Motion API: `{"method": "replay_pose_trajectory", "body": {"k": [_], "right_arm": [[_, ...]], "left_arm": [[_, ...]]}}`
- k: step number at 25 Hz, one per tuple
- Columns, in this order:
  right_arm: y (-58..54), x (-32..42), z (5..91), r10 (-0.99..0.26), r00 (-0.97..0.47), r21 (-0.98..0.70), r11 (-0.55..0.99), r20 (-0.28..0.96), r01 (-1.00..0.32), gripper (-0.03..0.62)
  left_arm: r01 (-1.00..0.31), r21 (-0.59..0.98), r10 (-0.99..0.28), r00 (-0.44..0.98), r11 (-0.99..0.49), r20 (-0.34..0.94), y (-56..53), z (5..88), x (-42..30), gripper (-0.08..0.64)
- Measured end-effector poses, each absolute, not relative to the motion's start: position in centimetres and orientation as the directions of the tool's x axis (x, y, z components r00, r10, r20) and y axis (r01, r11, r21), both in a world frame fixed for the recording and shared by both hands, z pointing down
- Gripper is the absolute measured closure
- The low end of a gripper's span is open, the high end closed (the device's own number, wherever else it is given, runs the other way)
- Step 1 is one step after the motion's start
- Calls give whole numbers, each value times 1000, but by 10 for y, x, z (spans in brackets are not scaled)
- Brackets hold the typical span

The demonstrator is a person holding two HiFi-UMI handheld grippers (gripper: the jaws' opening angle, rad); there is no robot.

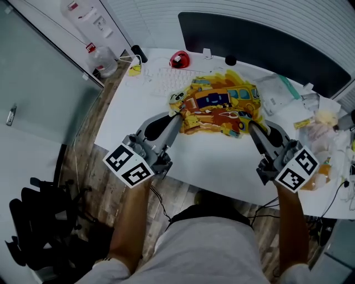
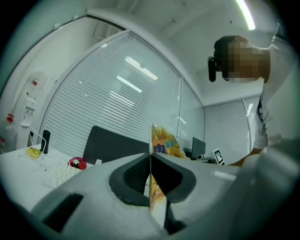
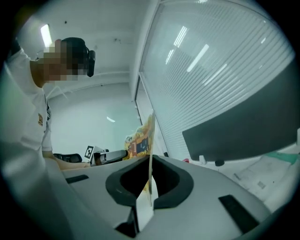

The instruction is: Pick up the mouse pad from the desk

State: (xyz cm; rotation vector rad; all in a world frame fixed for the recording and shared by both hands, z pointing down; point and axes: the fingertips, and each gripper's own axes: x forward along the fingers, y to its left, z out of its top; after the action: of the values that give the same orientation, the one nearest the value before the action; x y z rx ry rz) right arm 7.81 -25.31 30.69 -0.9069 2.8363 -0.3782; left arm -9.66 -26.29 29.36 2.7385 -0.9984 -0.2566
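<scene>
You are squeezing the thin yellow cartoon mouse pad with your left tool and your right tool, over the white surface.

White desk on wood floor, slatted blinds, black office chair.

Bright, even office light. Ceiling strip lamp glares, reflections streak the blinds. Gripper views: strong fisheye, dark vignetted corners, near foreground soft. Head view sharp; desk bright, shadows faint
</scene>
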Motion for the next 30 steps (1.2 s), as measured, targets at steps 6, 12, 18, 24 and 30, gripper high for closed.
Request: {"method": "replay_pose_trajectory", "body": {"k": [6,12,18,24,30], "right_arm": [[-247,86,261,-656,-745,-192,752,-121,-631,572],[-242,96,234,-695,-700,-110,718,-162,-688,572],[-234,104,216,-702,-683,-70,706,-201,-705,574],[-229,110,204,-698,-682,-44,705,-221,-708,574],[-227,108,209,-697,-682,-38,705,-221,-708,574]], "left_arm": [[-628,222,-665,722,-746,-191,-250,258,-92,538],[-668,108,-672,704,-737,-230,-242,229,-79,538],[-667,87,-663,699,-739,-269,-235,213,-72,538],[-665,75,-655,699,-743,-288,-231,203,-67,538],[-669,63,-656,699,-740,-284,-228,207,-68,538]]}}
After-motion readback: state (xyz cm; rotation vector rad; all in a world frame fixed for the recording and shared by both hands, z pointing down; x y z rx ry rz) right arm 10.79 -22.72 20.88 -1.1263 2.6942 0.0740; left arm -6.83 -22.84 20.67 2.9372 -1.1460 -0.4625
